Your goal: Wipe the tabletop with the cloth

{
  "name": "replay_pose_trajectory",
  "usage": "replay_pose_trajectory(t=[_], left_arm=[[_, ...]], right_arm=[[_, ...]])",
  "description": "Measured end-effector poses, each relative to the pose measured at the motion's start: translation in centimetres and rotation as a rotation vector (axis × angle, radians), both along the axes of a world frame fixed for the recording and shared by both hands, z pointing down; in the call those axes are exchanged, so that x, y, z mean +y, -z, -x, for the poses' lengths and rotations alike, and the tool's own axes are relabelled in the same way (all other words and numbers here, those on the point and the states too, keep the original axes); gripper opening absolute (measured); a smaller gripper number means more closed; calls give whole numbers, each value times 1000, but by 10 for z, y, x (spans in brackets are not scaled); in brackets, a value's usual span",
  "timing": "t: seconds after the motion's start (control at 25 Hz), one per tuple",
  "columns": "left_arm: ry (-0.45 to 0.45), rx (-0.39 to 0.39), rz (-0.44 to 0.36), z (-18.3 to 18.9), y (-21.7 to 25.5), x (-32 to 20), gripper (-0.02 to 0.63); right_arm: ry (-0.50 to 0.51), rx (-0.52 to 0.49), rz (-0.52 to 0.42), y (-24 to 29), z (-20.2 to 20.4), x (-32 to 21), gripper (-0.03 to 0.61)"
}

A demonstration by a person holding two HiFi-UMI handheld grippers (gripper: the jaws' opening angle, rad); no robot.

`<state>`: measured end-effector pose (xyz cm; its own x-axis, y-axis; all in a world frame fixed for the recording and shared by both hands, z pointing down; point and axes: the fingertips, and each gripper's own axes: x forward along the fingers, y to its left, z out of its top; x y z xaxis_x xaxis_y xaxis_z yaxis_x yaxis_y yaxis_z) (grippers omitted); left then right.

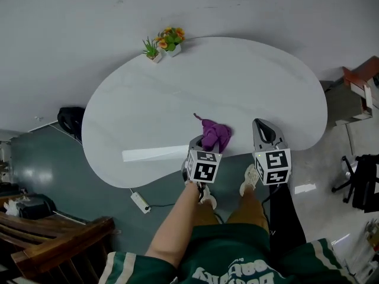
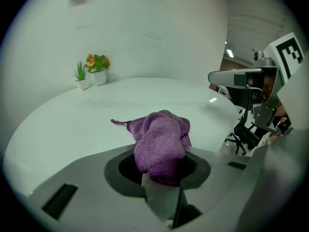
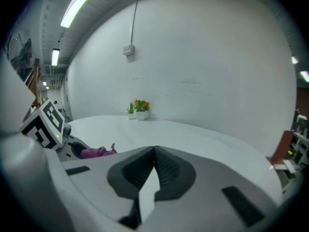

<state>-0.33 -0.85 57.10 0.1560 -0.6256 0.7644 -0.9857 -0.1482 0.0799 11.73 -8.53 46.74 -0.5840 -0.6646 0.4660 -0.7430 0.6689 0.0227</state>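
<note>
My left gripper (image 2: 161, 174) is clamped on the purple cloth (image 1: 214, 135), which lies bunched on the white desk (image 1: 254, 81) at its near, 6 o'clock edge. At 3 o'clock of the cloth, my right gripper (image 3: 154, 152) hangs over the desk's rim, jaws pressed together with nothing between them. Far off at 11 o'clock, two small potted plants (image 1: 164, 42) stand on the desk's far rim.

Office: white table (image 1: 237, 81), swivel chair (image 1: 362, 177)
</note>
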Motion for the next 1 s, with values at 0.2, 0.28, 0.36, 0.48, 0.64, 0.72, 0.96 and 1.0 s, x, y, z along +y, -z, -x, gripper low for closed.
replay_pose_trajectory(t=[0.2, 0.28, 0.36, 0.48, 0.64, 0.72, 0.96, 1.0], left_arm=[[84, -2, -3, 87, -1, 45, 133], [120, -2, -5, 120, -2, 63, 133], [158, -4, -5, 151, -2, 81, 133], [211, -17, -3, 194, -2, 108, 134], [299, -29, 2, 250, -4, 145, 135], [345, -46, 6, 280, -5, 166, 135], [476, -98, 33, 358, -7, 231, 135], [498, -108, 37, 368, -7, 242, 135]], right_arm=[[86, -6, 1, -1, 91, 35, 3], [118, -9, 1, -1, 124, 48, 3], [150, -9, 3, -3, 154, 61, 3], [208, -13, 9, -5, 198, 82, 3], [296, -8, 9, -8, 253, 109, 3], [340, -9, 5, -7, 279, 124, 3], [441, -19, 6, -7, 335, 160, 3], [457, -19, 4, -6, 343, 165, 3]])
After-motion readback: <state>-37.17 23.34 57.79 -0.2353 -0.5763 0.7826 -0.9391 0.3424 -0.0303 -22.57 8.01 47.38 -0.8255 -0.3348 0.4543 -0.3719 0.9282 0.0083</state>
